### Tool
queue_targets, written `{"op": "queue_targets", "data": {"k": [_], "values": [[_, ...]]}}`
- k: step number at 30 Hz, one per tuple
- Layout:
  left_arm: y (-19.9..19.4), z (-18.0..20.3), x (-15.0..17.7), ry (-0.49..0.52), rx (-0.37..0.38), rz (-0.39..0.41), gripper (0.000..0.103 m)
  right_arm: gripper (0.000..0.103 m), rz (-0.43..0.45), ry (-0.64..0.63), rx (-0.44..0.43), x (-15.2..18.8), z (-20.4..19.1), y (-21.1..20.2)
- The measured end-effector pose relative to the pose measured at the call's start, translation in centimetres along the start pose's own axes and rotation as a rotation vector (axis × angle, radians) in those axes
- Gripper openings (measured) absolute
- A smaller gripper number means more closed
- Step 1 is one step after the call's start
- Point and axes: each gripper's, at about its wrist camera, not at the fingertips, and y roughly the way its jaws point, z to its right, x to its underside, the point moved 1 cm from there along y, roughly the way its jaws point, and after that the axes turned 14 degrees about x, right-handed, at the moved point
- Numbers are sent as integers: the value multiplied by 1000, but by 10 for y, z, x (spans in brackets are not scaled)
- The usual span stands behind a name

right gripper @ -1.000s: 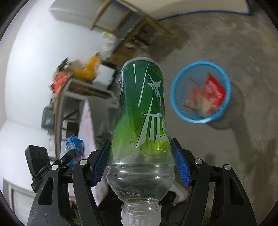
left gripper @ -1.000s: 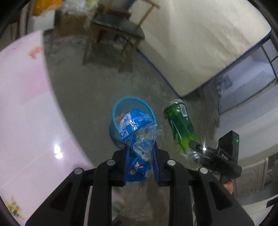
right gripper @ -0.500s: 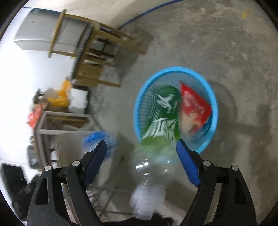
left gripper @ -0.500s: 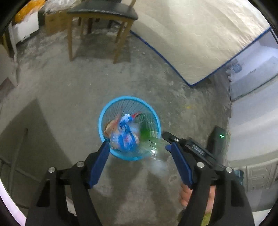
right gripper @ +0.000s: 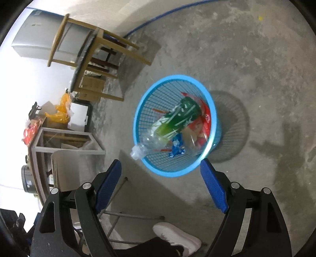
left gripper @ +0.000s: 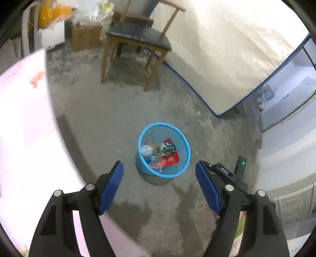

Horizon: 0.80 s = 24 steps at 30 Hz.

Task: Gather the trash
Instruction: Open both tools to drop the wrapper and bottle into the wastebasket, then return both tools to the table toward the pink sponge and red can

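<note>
A blue mesh waste basket point(left gripper: 182, 145) stands on the concrete floor; it also shows in the right wrist view point(right gripper: 214, 116). Inside lie a green plastic bottle point(right gripper: 175, 120) with its neck over the rim, a blue wrapper point(right gripper: 177, 147) and a red wrapper point(right gripper: 205, 118). The bottle point(left gripper: 158, 149) and red wrapper point(left gripper: 171, 158) also show in the left wrist view. My left gripper point(left gripper: 159, 174) is open and empty above the basket. My right gripper point(right gripper: 161, 170) is open and empty above the basket's near rim; part of it point(left gripper: 223, 172) shows in the left wrist view.
A pink-white table top point(left gripper: 25, 128) fills the left. A wooden chair point(left gripper: 138, 41) stands behind the basket, a mattress point(left gripper: 227, 53) leans at the right. Boxes and orange bags point(left gripper: 51, 11) sit far left. A white shoe point(right gripper: 175, 235) is below.
Both grippers have opened and let go: the blue wrapper and the green bottle have dropped into the basket. Both grippers have since pulled back from the basket.
</note>
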Motion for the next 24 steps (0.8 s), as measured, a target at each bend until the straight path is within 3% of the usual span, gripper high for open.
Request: {"op": "queue_targets", "data": {"k": [7,14,19,24], "values": [[-97,-35,64,-20,-66,146,78,80,79,-193,-32,25,-47,-53],[-200,-93,138,-112,-221,357,82,81,118,-546,-157,76,-170,-91],[-262,-144,183,-257,-289,514,82,81,65,-806,-308,148,-273,-99],[-294,-182,211,-350,-290,622,81,78,-24,-1065,-440,244,-370,-95]]}}
